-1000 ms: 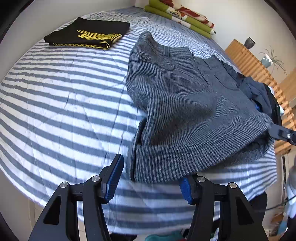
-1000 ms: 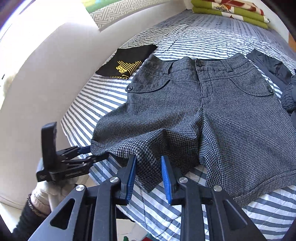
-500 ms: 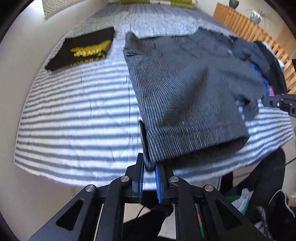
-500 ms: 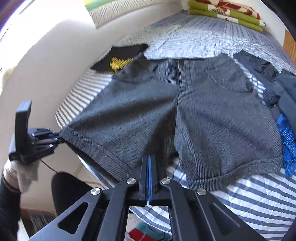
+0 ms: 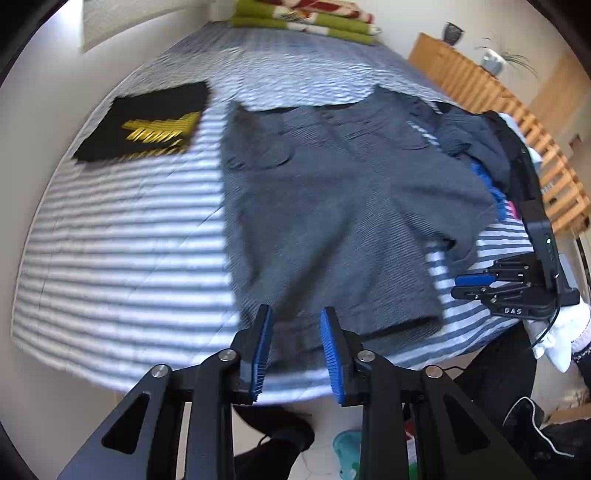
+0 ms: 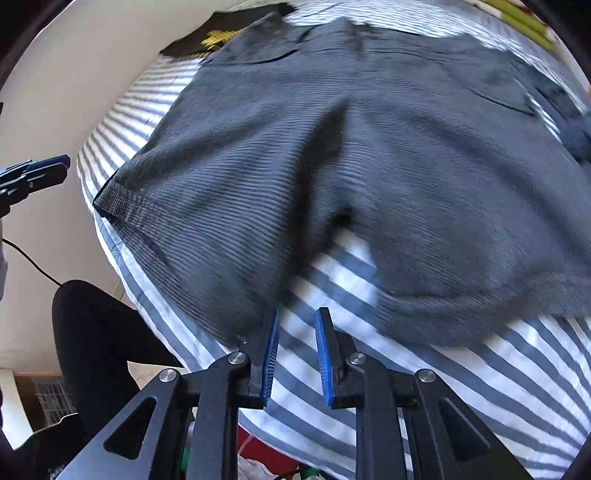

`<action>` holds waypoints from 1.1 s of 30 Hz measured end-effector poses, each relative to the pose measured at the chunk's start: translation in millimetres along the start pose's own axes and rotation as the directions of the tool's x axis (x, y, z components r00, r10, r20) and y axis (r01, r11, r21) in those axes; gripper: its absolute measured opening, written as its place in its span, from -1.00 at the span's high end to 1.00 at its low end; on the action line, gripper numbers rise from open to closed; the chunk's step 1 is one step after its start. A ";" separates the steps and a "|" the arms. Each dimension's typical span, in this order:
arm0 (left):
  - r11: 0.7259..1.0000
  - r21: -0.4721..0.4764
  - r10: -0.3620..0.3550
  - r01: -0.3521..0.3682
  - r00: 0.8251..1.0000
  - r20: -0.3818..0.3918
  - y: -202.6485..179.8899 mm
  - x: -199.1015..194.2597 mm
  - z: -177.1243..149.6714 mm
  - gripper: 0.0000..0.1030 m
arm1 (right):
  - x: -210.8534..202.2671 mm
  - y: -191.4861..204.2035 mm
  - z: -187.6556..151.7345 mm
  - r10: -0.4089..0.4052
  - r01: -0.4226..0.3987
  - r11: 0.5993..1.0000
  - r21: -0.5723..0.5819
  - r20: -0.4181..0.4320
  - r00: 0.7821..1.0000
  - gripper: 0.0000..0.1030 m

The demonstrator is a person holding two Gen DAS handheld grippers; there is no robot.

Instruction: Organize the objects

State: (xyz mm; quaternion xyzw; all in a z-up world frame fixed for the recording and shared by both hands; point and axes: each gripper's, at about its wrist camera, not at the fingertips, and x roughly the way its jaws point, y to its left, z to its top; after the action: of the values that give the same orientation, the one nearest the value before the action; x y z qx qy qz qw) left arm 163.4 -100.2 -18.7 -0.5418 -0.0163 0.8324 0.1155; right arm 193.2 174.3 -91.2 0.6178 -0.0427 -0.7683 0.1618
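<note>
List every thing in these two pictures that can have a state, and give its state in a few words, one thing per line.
Shorts: spread flat on the bed, released.
Left gripper: open, holding nothing.
Right gripper: open, holding nothing.
Black shirt: folded, lying beside the shorts.
Clothes pile: unfolded, heaped at the bed's edge.
Blankets: folded, stacked at the far end.
Bed: covered with a striped sheet.

Grey shorts [image 5: 332, 206] look like coarse woven cloth, matt; striped bedsheet [image 5: 122, 229] is smooth cotton-like fabric; slatted rail [image 5: 517, 122] is bare wood; left gripper [image 5: 295, 354] pads [image 5: 260, 354] are ribbed blue plastic.
</note>
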 end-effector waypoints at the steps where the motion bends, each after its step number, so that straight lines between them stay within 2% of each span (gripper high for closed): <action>1: 1.000 0.016 -0.004 0.004 1.000 0.002 -6.7 4.3 9.7 0.37 | -15.9 -16.7 -3.7 0.029 -0.030 0.999 0.042 0.034 0.999 0.65; 2: 1.000 0.028 -0.011 0.012 1.000 -0.003 -12.9 10.9 21.0 0.36 | -29.9 -31.2 -6.3 0.032 -0.038 0.996 0.079 0.070 0.997 0.65; 4: 0.999 0.042 -0.032 0.033 0.999 -0.013 -29.7 26.2 44.0 0.36 | -61.3 -64.6 -12.2 -0.029 0.003 0.988 0.155 0.162 0.986 0.60; 5: 0.998 0.046 -0.052 0.053 0.998 -0.020 -39.6 33.4 52.0 0.36 | -73.9 -81.8 -15.0 -0.072 0.032 0.980 0.198 0.198 0.977 0.46; 6: 0.995 0.060 -0.079 0.081 0.996 -0.031 -51.8 43.0 61.2 0.36 | -83.6 -97.7 -17.5 -0.110 0.053 0.968 0.244 0.228 0.967 0.28; 8: 0.990 0.111 -0.086 0.090 0.995 -0.046 -79.6 61.2 76.9 0.36 | -96.1 -129.4 -22.0 -0.196 0.099 0.939 0.328 0.276 0.941 0.13; 10: 0.984 0.141 -0.103 0.112 0.992 -0.070 -102.5 78.2 90.2 0.36 | -99.1 -158.7 -26.0 -0.258 0.123 0.907 0.402 0.301 0.918 0.12; 13: 0.979 0.123 -0.152 0.164 0.983 -0.102 -129.0 100.6 110.5 0.36 | -89.5 -200.4 -31.0 -0.241 0.051 0.866 0.497 0.327 0.914 0.05; 16: 0.957 0.211 -0.172 0.201 0.974 -0.147 -175.7 116.5 109.5 0.22 | -71.0 -231.6 -32.7 -0.189 -0.041 0.840 0.540 0.362 0.913 0.04; 18: 0.933 0.287 -0.167 0.219 0.967 -0.194 -207.1 127.3 97.6 -0.01 | -62.4 -240.5 -29.8 -0.136 -0.094 0.846 0.525 0.383 0.914 0.04; 19: 0.926 0.302 -0.164 0.226 0.962 -0.218 -216.7 131.6 88.9 -0.02 | -60.1 -242.1 -29.3 -0.114 -0.113 0.852 0.512 0.392 0.913 0.05; 22: 0.923 0.312 -0.148 0.224 0.957 -0.250 -228.3 143.8 65.5 -0.18 | -62.1 -240.4 -26.0 -0.069 -0.132 0.891 0.434 0.416 0.907 0.05; 24: 0.927 0.321 -0.116 0.194 0.962 -0.246 -227.5 155.1 55.7 -0.25 | -65.7 -235.6 -22.0 -0.075 -0.094 0.922 0.375 0.414 0.907 0.04; 27: 0.943 0.289 -0.089 0.163 0.963 -0.253 -224.2 177.6 52.0 -0.25 | -65.1 -226.9 -12.3 -0.103 -0.015 0.952 0.307 0.365 0.925 0.05; 28: 0.947 0.278 -0.092 0.159 0.967 -0.239 -224.4 182.7 53.2 -0.23 | -64.3 -222.5 -9.0 -0.100 0.001 0.960 0.278 0.342 0.934 0.05; 29: 0.950 0.260 -0.112 0.172 0.967 -0.229 -224.4 185.3 55.5 -0.01 | -64.4 -219.1 -5.8 -0.090 0.006 0.967 0.256 0.317 0.944 0.13; 30: 0.952 0.235 -0.144 0.198 0.963 -0.230 -224.2 187.3 59.1 0.56 | -63.8 -215.8 -1.4 -0.078 0.007 0.971 0.240 0.291 0.954 0.44; 31: 0.955 0.206 -0.162 0.213 0.957 -0.239 -223.5 188.2 63.1 0.71 | -64.5 -212.1 4.0 -0.081 0.018 0.971 0.237 0.259 0.962 0.57; 33: 0.951 0.174 -0.213 0.256 0.949 -0.232 -222.9 177.1 71.8 0.76 | -76.3 -212.3 10.3 -0.050 -0.015 0.965 0.262 0.240 0.970 0.70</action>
State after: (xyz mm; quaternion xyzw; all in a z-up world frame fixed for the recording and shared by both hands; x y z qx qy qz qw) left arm 68.9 160.9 -114.2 -0.6063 0.0161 0.7480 0.2694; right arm 155.8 396.3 -73.8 0.5348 -0.1576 -0.8276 0.0654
